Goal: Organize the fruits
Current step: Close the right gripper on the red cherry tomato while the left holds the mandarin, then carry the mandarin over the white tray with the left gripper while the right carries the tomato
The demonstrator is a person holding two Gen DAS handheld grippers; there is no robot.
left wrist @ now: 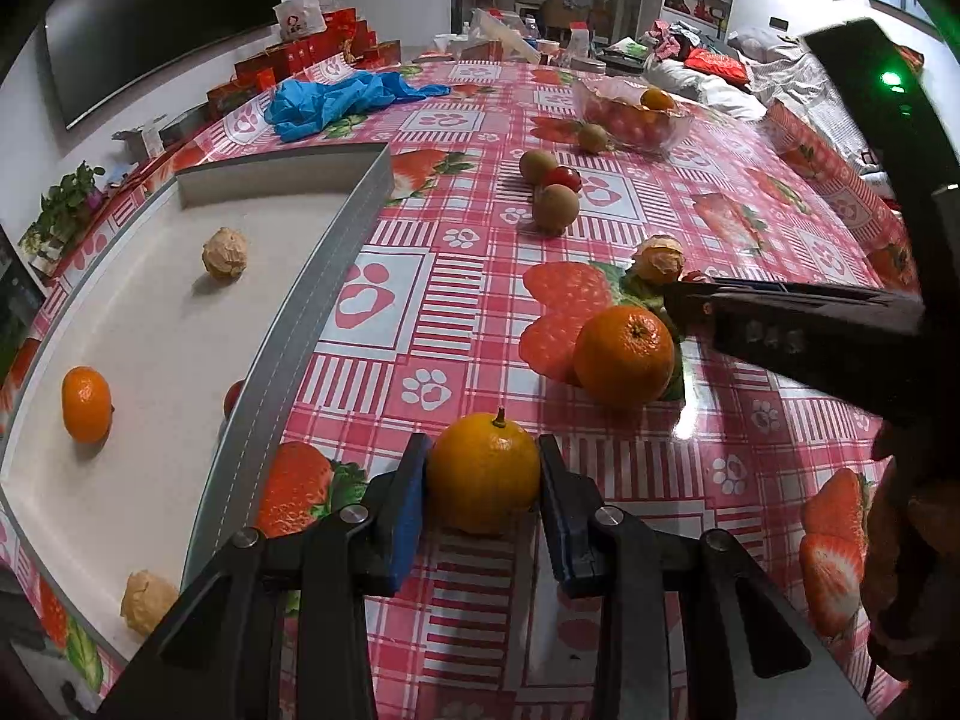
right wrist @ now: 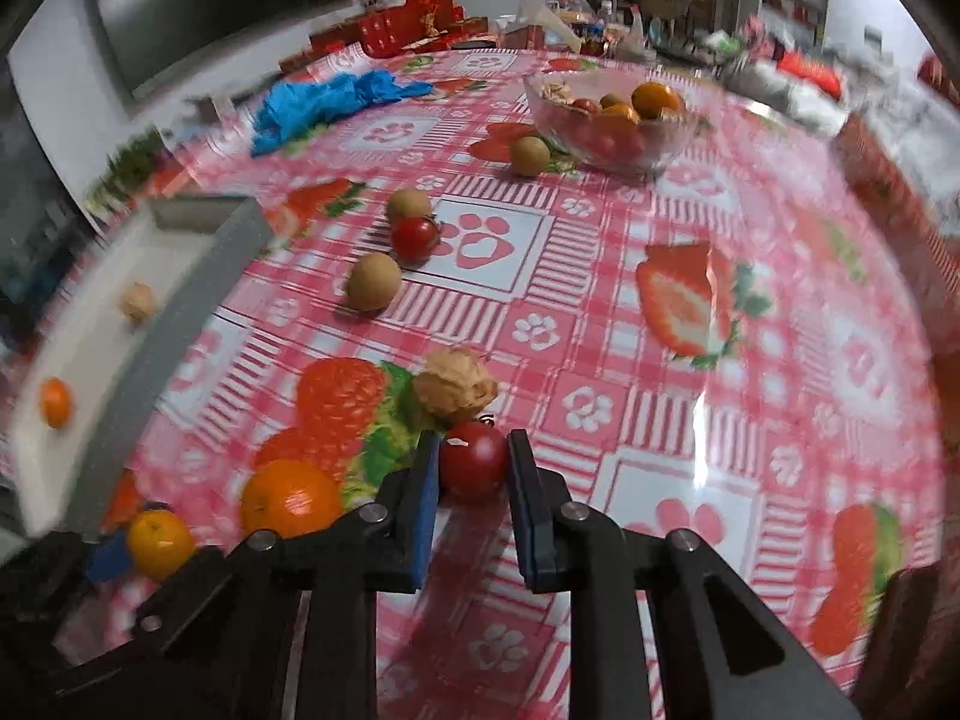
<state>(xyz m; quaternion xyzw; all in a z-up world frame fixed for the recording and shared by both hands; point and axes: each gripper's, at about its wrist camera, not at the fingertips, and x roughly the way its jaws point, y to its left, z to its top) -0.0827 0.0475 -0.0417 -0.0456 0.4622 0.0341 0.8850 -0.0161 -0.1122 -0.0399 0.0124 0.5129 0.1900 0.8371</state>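
Nearest the lens, my left tongs (left wrist: pixel 483 480) are clamped on a small orange (left wrist: pixel 483 474) resting on the counter (left wrist: pixel 600 228); my right tongs (right wrist: pixel 474 468) have narrowed onto a cherry tomato (right wrist: pixel 474 461), with a papery husked fruit (right wrist: pixel 456 384) just behind it. I judge both grips should be confirmed before lifting, squeezing the tomato gently, then carried clear of the larger orange (left wrist: pixel 624 357) to the grey-walled tray (left wrist: pixel 336 276), where fruit already lies. A glossy strawberry-print cloth covers the counter, so loose fruit may roll. Beyond: glass bowl (right wrist: pixel 606 120) of fruit, blue gloves (left wrist: pixel 336 99), cluttered room.
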